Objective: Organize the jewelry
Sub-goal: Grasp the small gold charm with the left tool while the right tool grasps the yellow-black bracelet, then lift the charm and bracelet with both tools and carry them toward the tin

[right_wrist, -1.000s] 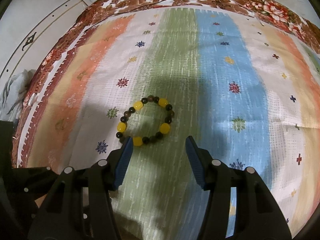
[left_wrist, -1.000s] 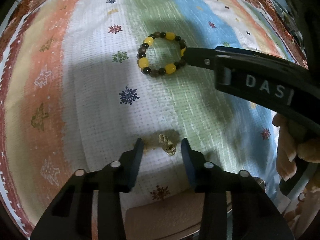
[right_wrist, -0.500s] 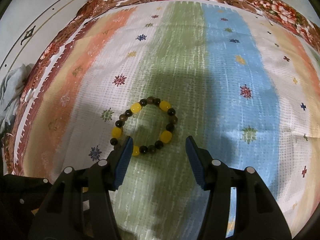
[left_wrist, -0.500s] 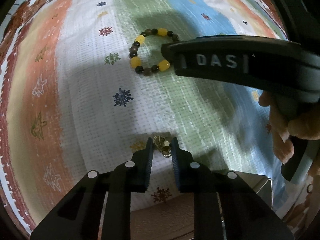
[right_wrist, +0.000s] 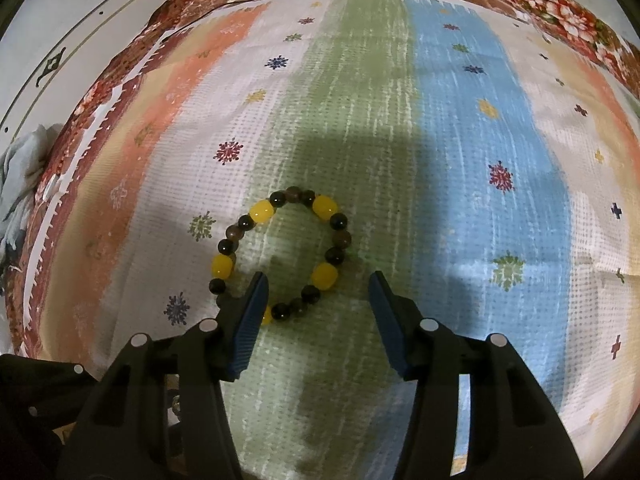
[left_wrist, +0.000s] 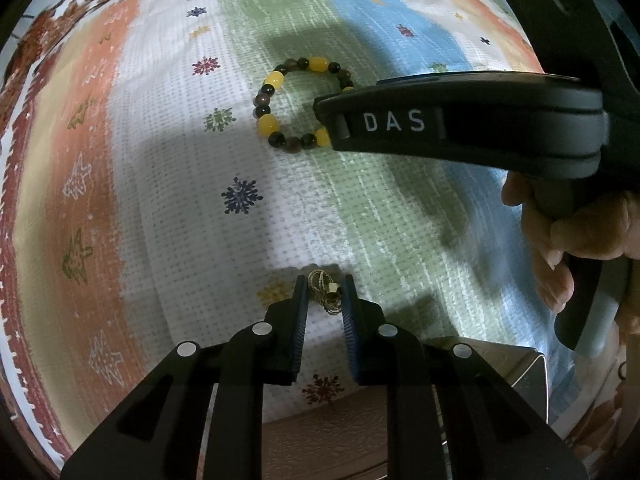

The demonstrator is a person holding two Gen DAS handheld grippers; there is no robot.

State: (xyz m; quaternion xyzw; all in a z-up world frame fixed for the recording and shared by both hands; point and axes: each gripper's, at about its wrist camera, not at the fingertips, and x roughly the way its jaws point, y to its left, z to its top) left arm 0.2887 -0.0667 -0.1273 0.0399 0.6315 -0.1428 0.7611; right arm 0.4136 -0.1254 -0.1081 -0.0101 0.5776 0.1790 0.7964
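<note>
- Covering the whole surface is a woven cloth [right_wrist: 360, 100] with stripes of orange, white, green and blue, small snowflake marks, and a red-brown flower border at the far edge.
- Beyond the cloth, at the upper left of the right wrist view, a pale wall panel [right_wrist: 60, 40] is seen, with crumpled grey fabric [right_wrist: 16, 168] beside it.
- On the green stripe lies a bead bracelet [right_wrist: 280, 256] of yellow and dark beads; the right gripper [right_wrist: 318, 284] stands wide apart over its near part, one finger [right_wrist: 250, 312] covering some beads.
- The left gripper [left_wrist: 325, 292] is nearly closed around a small gold jewelry piece [left_wrist: 326, 294]; whether both pads press it, I cannot tell.
</note>
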